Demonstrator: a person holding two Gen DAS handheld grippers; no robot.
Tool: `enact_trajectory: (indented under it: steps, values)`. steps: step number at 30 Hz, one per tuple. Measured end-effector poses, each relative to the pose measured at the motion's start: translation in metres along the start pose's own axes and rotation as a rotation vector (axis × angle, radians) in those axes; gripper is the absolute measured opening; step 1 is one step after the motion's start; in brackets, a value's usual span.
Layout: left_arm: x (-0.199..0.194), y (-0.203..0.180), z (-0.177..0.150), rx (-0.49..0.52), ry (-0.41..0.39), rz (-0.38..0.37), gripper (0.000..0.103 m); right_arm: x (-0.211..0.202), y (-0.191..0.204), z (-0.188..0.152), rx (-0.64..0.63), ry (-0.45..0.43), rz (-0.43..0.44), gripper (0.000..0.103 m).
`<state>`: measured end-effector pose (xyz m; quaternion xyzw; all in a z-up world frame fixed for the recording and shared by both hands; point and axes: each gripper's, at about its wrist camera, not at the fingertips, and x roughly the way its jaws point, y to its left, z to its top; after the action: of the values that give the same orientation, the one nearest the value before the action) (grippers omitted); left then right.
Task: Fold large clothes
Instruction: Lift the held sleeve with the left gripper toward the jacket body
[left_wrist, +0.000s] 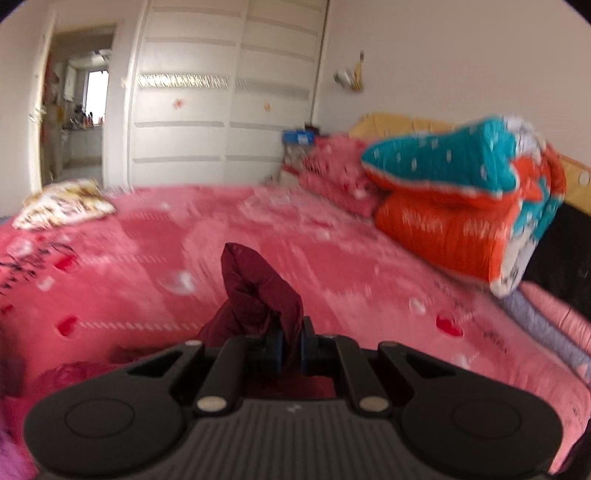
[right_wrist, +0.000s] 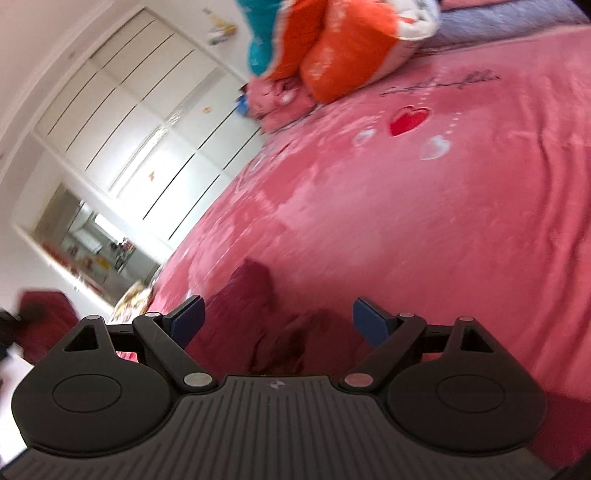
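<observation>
The dark red garment (left_wrist: 258, 295) lies bunched on the pink bed cover (left_wrist: 147, 236), one fold pinched upright in the left hand-held gripper (left_wrist: 291, 347), whose jaws are clamped together on it. The right hand-held gripper (right_wrist: 277, 317) hangs over the garment (right_wrist: 258, 332), jaws wide apart. An orange-and-teal quilt (left_wrist: 461, 206) sits folded near the headboard.

Ahead of my black left tool (left_wrist: 291, 345) bunches a plain maroon garment (left_wrist: 258, 291) on the pink bedspread (left_wrist: 332, 258) strewn with red and white hearts, beyond it a teal-and-orange white-speckled quilt (left_wrist: 461, 195).
</observation>
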<state>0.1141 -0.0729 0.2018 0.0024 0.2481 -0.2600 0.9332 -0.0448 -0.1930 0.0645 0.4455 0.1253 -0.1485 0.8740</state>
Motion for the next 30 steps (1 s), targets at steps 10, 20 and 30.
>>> enact_trajectory:
  steps: [10, 20, 30]
  values:
    - [0.089, -0.017, -0.047, 0.007, 0.121, -0.014, 0.006, -0.003, -0.005, 0.009, 0.006, -0.022, -0.015, 0.103]
    - [0.072, -0.028, -0.042, -0.033, 0.068, -0.120, 0.054, 0.007, -0.008, 0.020, -0.043, -0.029, -0.004, 0.103]
    - [0.012, 0.047, -0.054, -0.044, -0.028, 0.059, 0.064, 0.018, 0.022, 0.014, -0.251, -0.029, 0.151, 0.103]
